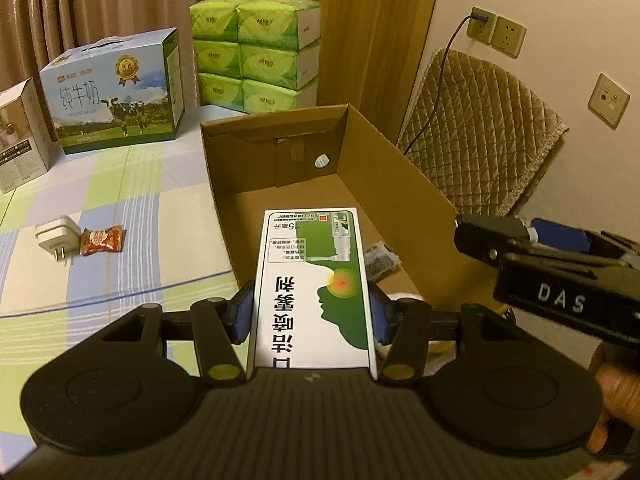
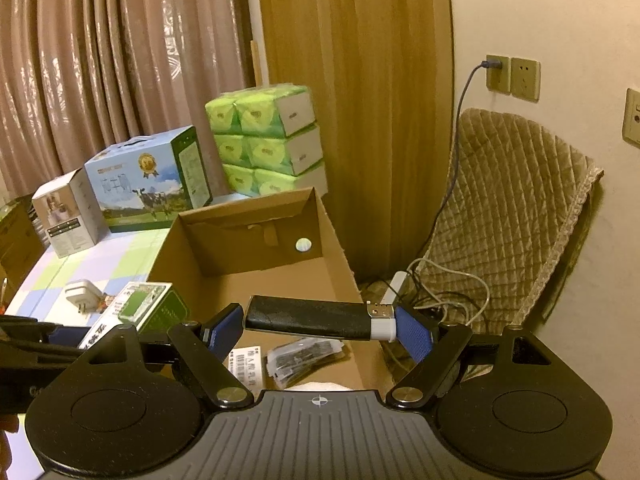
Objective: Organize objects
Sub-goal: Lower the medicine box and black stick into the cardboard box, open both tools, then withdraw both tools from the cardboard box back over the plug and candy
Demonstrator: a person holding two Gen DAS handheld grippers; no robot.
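My left gripper (image 1: 311, 312) is shut on a white and green medicine box (image 1: 316, 280), its blue pads pressing both long sides. It hangs over the near end of an open cardboard box (image 1: 380, 152). In the right wrist view my right gripper (image 2: 320, 324) is shut on a black tube with a white cap (image 2: 308, 318), held crosswise end to end above the same cardboard box (image 2: 332, 240). The medicine box (image 2: 140, 304) shows at its left. The right gripper (image 1: 520, 236) reaches in from the right in the left wrist view.
A dark packet (image 2: 304, 356) and a white label (image 2: 246, 364) lie inside the box. On the checked tablecloth are a white plug (image 1: 56, 236), a candy (image 1: 102, 240), a milk carton (image 1: 116, 92) and stacked green tissue packs (image 1: 256, 52). A quilted cushion (image 1: 480, 140) and cables are at right.
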